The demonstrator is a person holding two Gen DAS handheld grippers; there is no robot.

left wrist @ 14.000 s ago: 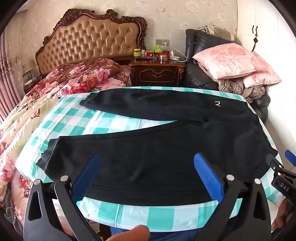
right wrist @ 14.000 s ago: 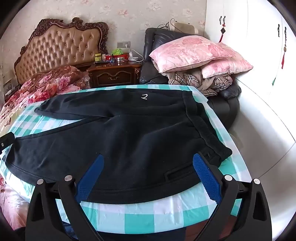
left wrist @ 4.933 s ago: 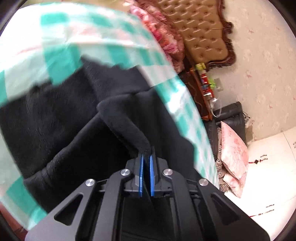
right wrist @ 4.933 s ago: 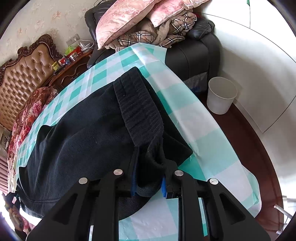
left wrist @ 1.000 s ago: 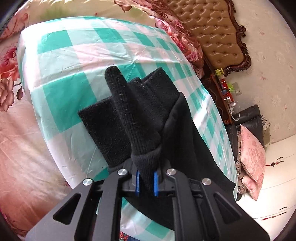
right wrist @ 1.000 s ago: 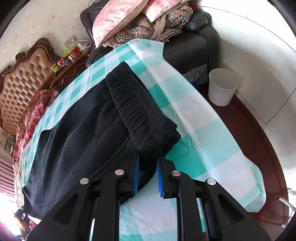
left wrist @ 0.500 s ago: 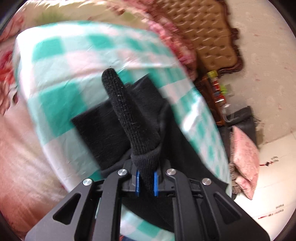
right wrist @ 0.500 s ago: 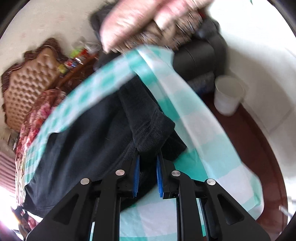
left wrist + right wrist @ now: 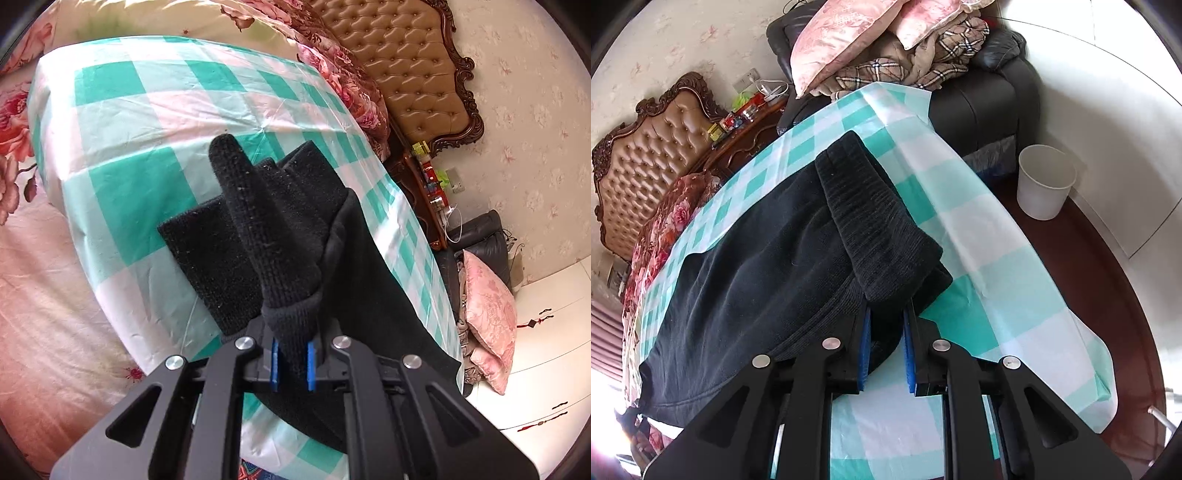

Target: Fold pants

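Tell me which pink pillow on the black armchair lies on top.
In the right wrist view, the smaller pink pillow at the upper right lies on top. It overlaps the larger pink pillow, which slopes down toward the checked cloth.

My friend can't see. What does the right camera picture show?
The right gripper pinches the ribbed waistband end of black pants lying on a green-and-white checked cloth. Behind are pink pillows on a dark armchair, and a white bin on the floor.

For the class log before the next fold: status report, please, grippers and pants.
Left gripper shut on pants cuff. Right gripper shut on the waistband. Pants lie lengthwise on checked cloth. Nothing in the way.
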